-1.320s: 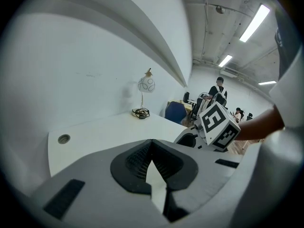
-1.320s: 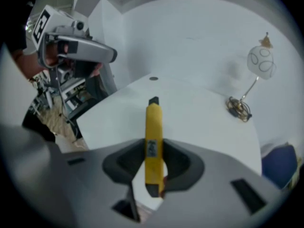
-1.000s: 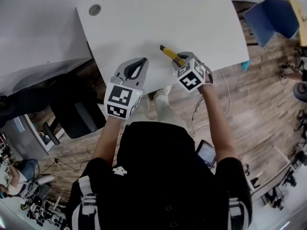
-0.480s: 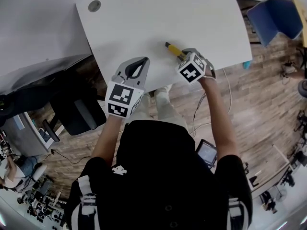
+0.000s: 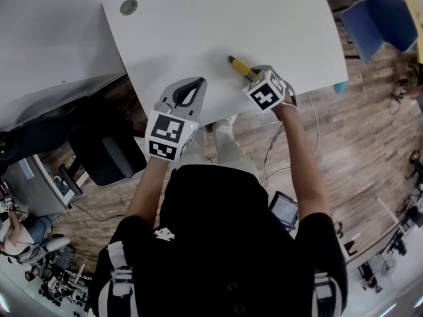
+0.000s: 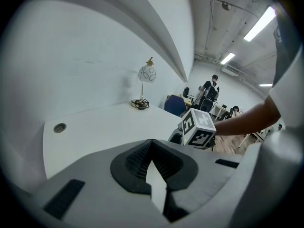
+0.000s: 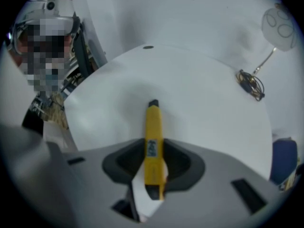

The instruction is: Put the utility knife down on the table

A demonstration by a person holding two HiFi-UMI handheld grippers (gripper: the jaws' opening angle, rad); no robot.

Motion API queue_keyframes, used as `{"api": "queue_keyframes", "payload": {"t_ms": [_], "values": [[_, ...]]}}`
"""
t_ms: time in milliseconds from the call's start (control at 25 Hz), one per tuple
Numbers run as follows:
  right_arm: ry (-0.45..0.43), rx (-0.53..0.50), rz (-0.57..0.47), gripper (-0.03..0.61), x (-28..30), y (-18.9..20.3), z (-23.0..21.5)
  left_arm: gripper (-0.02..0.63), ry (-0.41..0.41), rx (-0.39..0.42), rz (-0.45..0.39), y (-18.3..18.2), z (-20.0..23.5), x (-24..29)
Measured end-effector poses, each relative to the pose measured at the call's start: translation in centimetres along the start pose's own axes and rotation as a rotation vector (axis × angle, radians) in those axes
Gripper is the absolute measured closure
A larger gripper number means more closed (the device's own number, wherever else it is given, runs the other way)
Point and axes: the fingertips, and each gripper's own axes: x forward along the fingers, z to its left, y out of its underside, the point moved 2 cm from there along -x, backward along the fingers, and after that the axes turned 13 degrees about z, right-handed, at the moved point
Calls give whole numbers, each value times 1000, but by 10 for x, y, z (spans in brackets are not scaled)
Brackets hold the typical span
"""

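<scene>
Print on the utility knife point(image 7: 153, 141) comes down to one small pale sticker with blue marks on its yellow handle, too blurred to read; the only other markings are the black-and-white squares on your tools' cubes. Your right tool point(image 7: 152, 172) has its jaws closed on the rear half of the knife, gripping it by the sides, with the dark tip pointing away from you over the white bench point(image 5: 218, 18). In the head view the knife sticks out past the tool above the bench's near edge, and you cannot tell whether it touches the top. Your left tool point(image 6: 152, 167) has its jaws drawn together with only a sliver between the pads and nothing in them; it hangs at the near edge, to the left of the knife and apart from it. At the far side of the bench lie a round hole point(image 5: 128, 6) and a coiled cable point(image 7: 250, 83), both well apart from the knife, and a lamp point(image 6: 147, 73) with a round white shade stands by the cable. A blue chair point(image 5: 373, 22) stands off the bench's right end on the wooden floor point(image 5: 357, 131).
</scene>
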Motion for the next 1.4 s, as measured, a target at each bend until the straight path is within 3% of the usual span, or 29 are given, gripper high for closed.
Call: {"api": "queue_keyframes", "payload": {"t_ms": [440, 680, 1080, 1400], "values": [[-17, 52, -38, 431, -10, -2, 0, 595, -1, 10, -15, -6, -2, -6], [-4, 89, -72, 441, -33, 5, 0, 597, -16, 46, -51, -27, -4, -19], [61, 137, -217, 512, -96, 1, 7, 597, -30, 114, -122, -62, -17, -43], [145, 237, -418, 540, -166, -3, 7, 595, -30, 176, -159, -81, -34, -63]]}}
